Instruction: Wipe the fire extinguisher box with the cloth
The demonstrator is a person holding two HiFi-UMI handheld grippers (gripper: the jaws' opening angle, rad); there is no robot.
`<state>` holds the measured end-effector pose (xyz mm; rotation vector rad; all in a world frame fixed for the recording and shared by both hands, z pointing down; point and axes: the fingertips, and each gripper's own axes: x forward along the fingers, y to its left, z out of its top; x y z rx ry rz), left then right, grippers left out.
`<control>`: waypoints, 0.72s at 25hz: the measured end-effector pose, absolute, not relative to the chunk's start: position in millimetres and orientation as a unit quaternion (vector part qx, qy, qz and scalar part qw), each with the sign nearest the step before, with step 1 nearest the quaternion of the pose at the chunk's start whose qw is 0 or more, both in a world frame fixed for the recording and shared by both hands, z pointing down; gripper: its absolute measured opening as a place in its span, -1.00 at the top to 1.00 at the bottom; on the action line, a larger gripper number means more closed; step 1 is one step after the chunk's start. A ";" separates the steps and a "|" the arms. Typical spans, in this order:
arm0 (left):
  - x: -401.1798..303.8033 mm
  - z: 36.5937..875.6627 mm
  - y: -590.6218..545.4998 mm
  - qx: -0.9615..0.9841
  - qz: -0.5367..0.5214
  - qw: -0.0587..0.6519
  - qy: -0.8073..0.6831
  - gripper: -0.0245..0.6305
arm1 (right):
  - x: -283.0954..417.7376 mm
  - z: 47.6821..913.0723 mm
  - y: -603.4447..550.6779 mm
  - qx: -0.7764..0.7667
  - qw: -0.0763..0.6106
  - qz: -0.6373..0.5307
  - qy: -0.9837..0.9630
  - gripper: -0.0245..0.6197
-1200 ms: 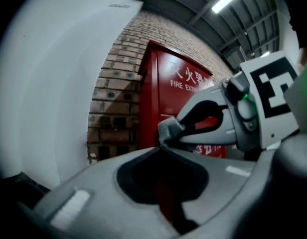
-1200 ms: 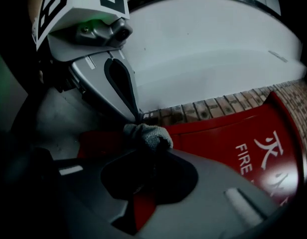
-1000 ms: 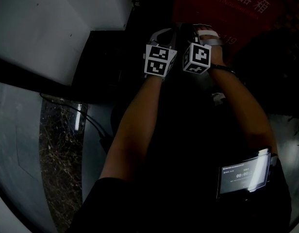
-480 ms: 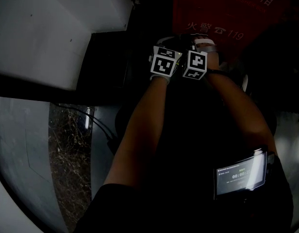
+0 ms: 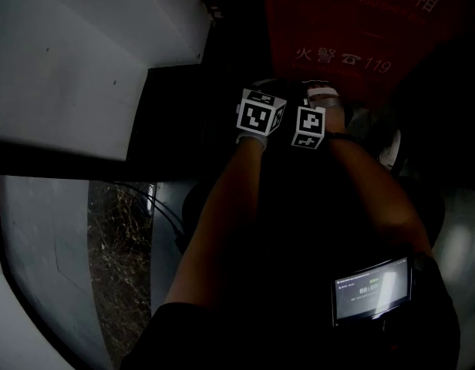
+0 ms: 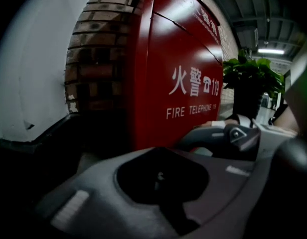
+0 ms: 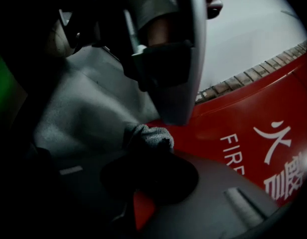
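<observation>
The right tool [image 7: 151, 158], clenched on a crumpled grey cloth [image 7: 149, 136], sits nearer the tall red metal fire extinguisher box [image 7: 243, 108] just ahead than the empty, closed left tool [image 6: 161, 178].

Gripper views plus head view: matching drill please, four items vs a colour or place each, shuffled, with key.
1 cloth
2 fire extinguisher box
3 potted plant
4 screen

A red, white lettering
B lit, on the person's right arm
C clamped in the right gripper
D green, right of the box in the left gripper view

Pairs: 1-C, 2-A, 3-D, 4-B
</observation>
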<state>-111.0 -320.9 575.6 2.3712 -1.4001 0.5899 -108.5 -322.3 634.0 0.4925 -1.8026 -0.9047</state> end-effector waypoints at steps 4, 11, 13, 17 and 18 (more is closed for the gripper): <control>-114.5 562.3 -317.8 0.828 0.180 0.162 -0.506 0.92 | -108.2 618.9 -309.5 0.208 0.487 -0.367 -0.765 0.81; -98.9 467.1 -316.9 0.832 0.139 0.002 -0.537 0.92 | -87.1 522.0 -286.0 0.263 0.436 -0.427 -0.747 0.80; -89.7 423.2 -315.2 0.833 0.105 -0.022 -0.543 0.92 | -68.2 481.0 -287.8 0.291 0.424 -0.441 -0.736 0.80; -68.8 333.3 -309.5 0.840 0.053 -0.068 -0.536 0.92 | -42.9 373.1 -300.3 0.349 0.402 -0.480 -0.698 0.80; -65.1 313.1 -307.3 0.841 0.044 -0.082 -0.534 0.92 | -40.3 345.7 -301.7 0.360 0.394 -0.490 -0.689 0.80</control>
